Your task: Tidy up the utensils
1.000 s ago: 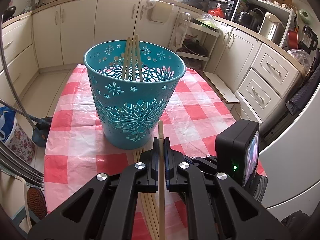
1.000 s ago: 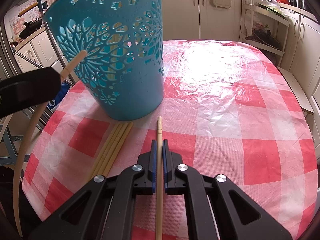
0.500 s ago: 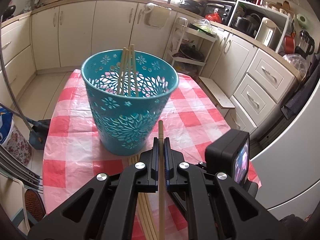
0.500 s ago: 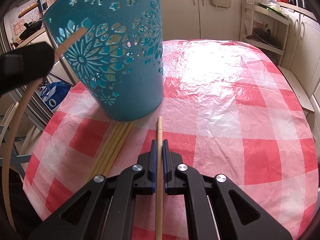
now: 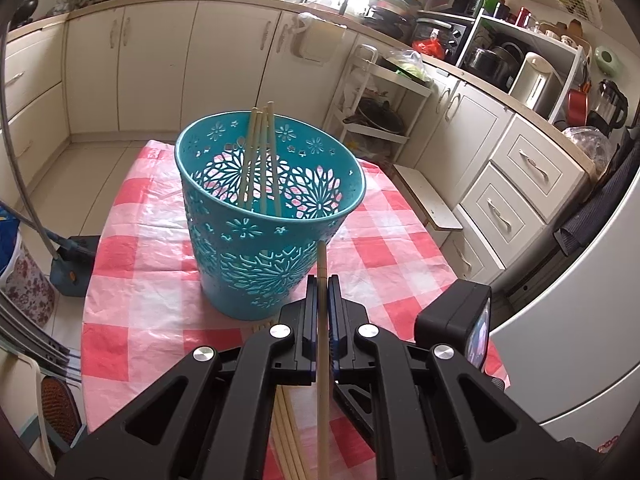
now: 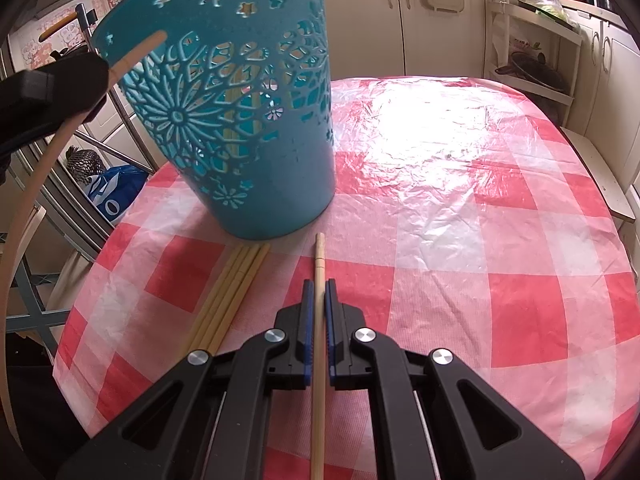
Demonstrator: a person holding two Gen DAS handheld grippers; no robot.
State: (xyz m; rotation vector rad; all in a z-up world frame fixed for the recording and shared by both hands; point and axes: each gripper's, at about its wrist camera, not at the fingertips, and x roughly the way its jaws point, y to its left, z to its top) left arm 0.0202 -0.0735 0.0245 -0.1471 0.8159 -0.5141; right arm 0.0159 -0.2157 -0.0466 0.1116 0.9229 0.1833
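A teal perforated basket (image 5: 256,240) (image 6: 240,120) stands on the red-and-white checked tablecloth (image 5: 152,240) (image 6: 460,220). Several wooden chopsticks (image 5: 260,152) lean inside it against the far wall. My left gripper (image 5: 322,284) is shut on one chopstick (image 5: 322,340), whose tip (image 5: 321,246) sits just below the basket's near rim. My right gripper (image 6: 319,288) is shut on another chopstick (image 6: 319,320), low over the cloth right of the basket's base. In the right wrist view the left gripper's body (image 6: 48,96) and its chopstick (image 6: 136,50) show at the far left. Loose chopsticks (image 6: 228,296) (image 5: 286,432) lie in a bundle in front of the basket.
Cream kitchen cabinets (image 5: 160,60) and drawers (image 5: 520,184) ring the table. A white shelf rack (image 5: 380,112) with pans stands behind it. A metal rack (image 6: 100,152) and a blue bag (image 6: 116,196) sit off the table's left edge.
In the left wrist view the basket has drifted a little farther off and more of its inside shows, as the left gripper tilted up over it. The right gripper has not moved.
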